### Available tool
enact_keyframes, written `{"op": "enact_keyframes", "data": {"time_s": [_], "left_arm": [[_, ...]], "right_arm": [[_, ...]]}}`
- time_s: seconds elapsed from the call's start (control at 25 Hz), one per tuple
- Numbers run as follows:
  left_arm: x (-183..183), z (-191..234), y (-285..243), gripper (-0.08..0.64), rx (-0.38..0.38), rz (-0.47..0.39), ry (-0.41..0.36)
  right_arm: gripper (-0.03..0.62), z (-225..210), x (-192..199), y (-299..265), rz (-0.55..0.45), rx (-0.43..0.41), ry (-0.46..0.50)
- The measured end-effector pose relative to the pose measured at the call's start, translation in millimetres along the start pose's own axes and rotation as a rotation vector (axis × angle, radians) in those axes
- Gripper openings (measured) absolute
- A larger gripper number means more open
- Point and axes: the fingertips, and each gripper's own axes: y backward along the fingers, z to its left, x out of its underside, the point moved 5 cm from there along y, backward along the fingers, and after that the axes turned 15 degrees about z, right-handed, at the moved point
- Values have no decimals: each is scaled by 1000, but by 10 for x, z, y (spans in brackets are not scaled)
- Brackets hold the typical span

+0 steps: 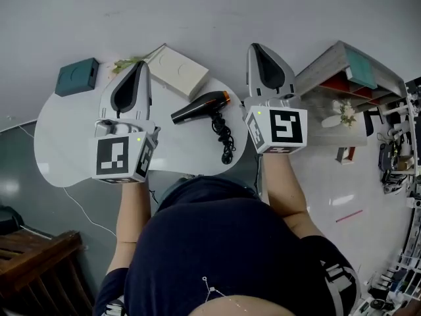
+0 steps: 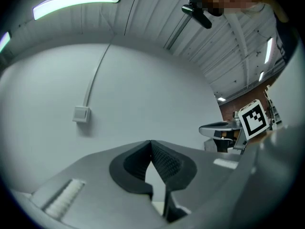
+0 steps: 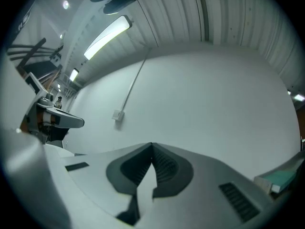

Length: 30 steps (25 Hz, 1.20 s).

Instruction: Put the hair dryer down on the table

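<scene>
Head view: the black hair dryer (image 1: pixel 200 106) lies on its side on the white round desk (image 1: pixel 66 143), between your two grippers and touching neither. Its nozzle points to your left, the orange-ringed rear end to your right, and its black cord (image 1: pixel 225 134) lies bundled just beside it, toward you.

Your left gripper (image 1: pixel 140 64) is over the desk to the left of the dryer. In the left gripper view its jaws (image 2: pixel 151 143) meet at the tips with nothing between them. Your right gripper (image 1: pixel 255 47) is near the desk's right edge, to the right of the dryer. The right gripper view shows its jaws (image 3: pixel 152 145) closed together too, and empty. Both gripper views look out at a plain pale wall.

At the far edge of the desk a white box (image 1: pixel 178 69) lies behind the dryer, and a teal box (image 1: pixel 77 76) sits farther left. A shelf rack (image 1: pixel 348 78) stands off the desk on your right.
</scene>
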Motion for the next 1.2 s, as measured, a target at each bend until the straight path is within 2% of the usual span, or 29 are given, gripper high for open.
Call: {"op": "enact_keyframes", "data": {"time_s": [0.16,0.32,0.6,1.2], "left_arm": [[-323,65,67,12,-39,-71,-12],[-408,36,76,12,-36,-86,-14],[-373,11,23,12,-34,-48,-7],[-319,-142,-135,12,-41,-32,-8]], "right_arm": [[11,-21,-306,60,-51,-3,5],[11,-4,-425,104,-71,-17,4],[11,-3,-398,46,-52,-42,8],[11,-140,-214,-78,-28,-106,-34]]}}
